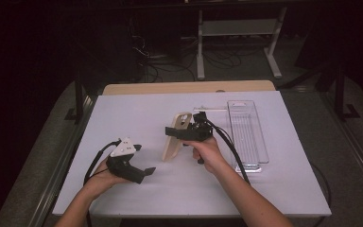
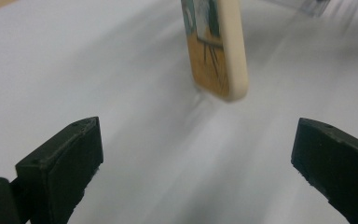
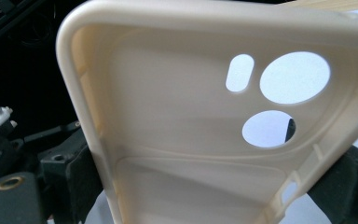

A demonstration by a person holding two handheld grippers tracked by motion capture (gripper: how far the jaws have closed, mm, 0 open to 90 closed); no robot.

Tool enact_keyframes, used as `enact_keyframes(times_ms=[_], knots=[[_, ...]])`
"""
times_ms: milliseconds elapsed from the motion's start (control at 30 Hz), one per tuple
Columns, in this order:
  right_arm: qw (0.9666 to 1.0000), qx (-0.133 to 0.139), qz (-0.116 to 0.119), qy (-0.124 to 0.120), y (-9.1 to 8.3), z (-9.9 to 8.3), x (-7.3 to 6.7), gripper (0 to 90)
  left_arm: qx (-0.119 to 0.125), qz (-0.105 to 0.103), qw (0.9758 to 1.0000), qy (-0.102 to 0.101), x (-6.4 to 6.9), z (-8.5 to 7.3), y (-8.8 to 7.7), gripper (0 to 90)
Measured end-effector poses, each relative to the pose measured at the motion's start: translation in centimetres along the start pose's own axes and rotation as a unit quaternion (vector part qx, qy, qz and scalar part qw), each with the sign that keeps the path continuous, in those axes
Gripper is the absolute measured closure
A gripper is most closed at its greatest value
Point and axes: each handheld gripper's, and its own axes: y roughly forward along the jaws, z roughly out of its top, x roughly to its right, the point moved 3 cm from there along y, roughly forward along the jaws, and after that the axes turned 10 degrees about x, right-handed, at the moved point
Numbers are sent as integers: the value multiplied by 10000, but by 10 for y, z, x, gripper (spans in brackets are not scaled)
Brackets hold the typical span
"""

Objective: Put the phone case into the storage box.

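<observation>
Here, a person sits at a white desk (image 1: 137, 109) with a hand-held gripper in each hand. The right gripper (image 1: 172, 131) holds a cream phone case (image 1: 176, 137) up near the middle of the desk, standing on end and leaning a little, its lower end at or just above the surface. The right gripper view looks into the hollow inside of the case (image 3: 177, 121), with three camera cut-outs near the top; the black jaws press against its two long edges, so they are closed on it. The left gripper (image 1: 144, 172) sits lower and nearer the person, to the left of the case and apart from it. Its jaws stand wide open with nothing between them, and its own view shows the case's (image 2: 216, 51) printed back and rounded corner ahead, above bare desk. A clear plastic tray (image 1: 260, 127) lies to the right, well apart from both grippers.

The step in hand looks like a handover or a two-handed hold of the case. To do it well, the right hand should keep the case steady and upright while the left comes in level, lines its open jaws up with the free lower edge, and closes only once both pads flank the rim. The case is thin and flexible, so a light, square grip would likely suit it best.
</observation>
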Motion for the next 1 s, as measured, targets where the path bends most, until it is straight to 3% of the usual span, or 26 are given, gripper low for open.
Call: enact_keyframes(times_ms=[100,167,500,567,633,667,867,1000], knots=[[10000,-28,-21,-56,0,0,0,92,-45,-24,10000,76,2,-7,-2,18],[10000,-22,-22,-68,0,0,0,92,31,21,9999,-114,4,-11,-2,18],[9999,-20,-39,-139,-1,1,1,92,70,105,9995,-292,2,-25,-10,18],[9999,-25,-50,-115,-2,1,0,92,68,121,9989,-441,4,-29,-11,18],[10000,-29,-30,-85,-2,2,0,92,41,114,9991,-410,4,-30,-11,18],[10000,-16,-14,-86,-2,2,0,92,97,102,9987,-494,5,-31,-10,18],[9999,32,-44,-149,-5,5,2,93,76,68,9990,-444,6,-30,-8,18],[9998,53,-47,-172,-6,7,2,93,-66,-15,9992,-397,6,-31,-6,19]])
